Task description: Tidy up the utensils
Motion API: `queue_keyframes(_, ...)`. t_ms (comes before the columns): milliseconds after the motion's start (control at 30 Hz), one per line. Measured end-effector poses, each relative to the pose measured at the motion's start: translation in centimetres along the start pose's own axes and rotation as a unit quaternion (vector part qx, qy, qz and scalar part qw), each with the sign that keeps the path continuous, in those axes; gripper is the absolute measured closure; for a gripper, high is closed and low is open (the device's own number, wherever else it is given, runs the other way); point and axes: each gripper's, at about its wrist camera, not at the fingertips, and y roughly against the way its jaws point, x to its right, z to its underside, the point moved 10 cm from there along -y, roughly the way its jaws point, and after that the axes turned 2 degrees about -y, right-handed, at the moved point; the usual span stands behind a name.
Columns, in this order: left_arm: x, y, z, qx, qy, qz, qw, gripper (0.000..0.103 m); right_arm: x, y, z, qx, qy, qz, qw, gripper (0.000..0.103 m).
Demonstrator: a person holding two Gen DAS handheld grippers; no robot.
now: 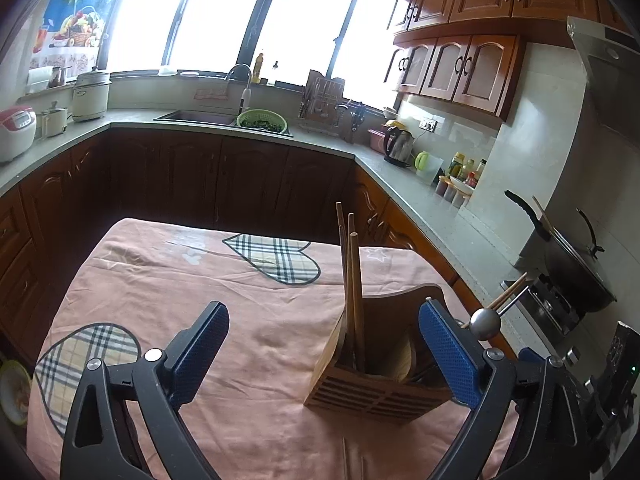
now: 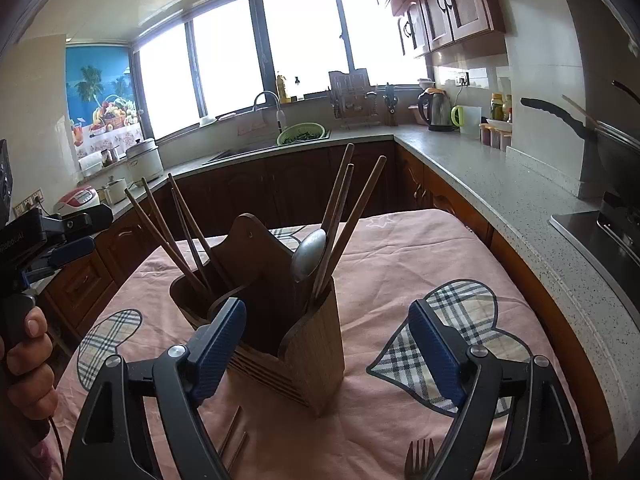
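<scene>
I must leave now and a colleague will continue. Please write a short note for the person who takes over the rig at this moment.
Left claw: open, holds nothing. Right claw: open, holds nothing.
Wooden holder stands upright on the pink cloth, in front of both claws.
Done: chopsticks stand in its left compartment; more chopsticks and a metal spoon in its right compartment.
Left: a fork lies on the cloth near the right claw, and loose chopsticks lie in front of the holder. Both still need to go in.

no readable text, faint lettering on left gripper [image 2: 24,240] illegible
</scene>
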Motion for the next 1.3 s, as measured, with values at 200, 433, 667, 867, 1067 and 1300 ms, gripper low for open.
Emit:
queue_keyframes(200, -0.4, 2.3, 1.1, -0.001, 0.013, -0.005, 0.9999, 0.001, -0.4, 1.8, 0.0, 0.013, -0.014, -0.009, 1.000, 0.012)
queue_keyframes(433, -0.1, 6.3, 2.9, 0.011, -0.005, -0.013, 0.9999, 0.001, -1.0, 4.5, 0.3, 0.027, -0.022, -0.017, 0.999, 0.010)
queue_keyframes(667, 0.5, 11.0, 5.5, 0.023, -0.026, -0.016, 0.9993, 0.001, -2.1, 8.3, 0.5, 0.051, -0.034, -0.033, 0.998, 0.005)
queue_keyframes(867, 0.6, 14.7, 7.4, 0.033, -0.042, -0.026, 0.9982, 0.001, -2.9, 11.4, 1.1, 0.066, -0.040, -0.045, 0.996, 0.003)
queue_keyframes(1067, 1.1, 18.8, 8.0, 0.057, -0.078, -0.042, 0.9945, 0.001, -4.0, 14.5, 1.2, 0.080, -0.033, -0.058, 0.995, 0.001)
queue_keyframes(1300, 2.6, 24.5, 6.6, 0.136, -0.123, -0.066, 0.9809, 0.001, -6.3, 19.1, -1.6, 0.124, 0.005, -0.065, 0.990, 0.000)
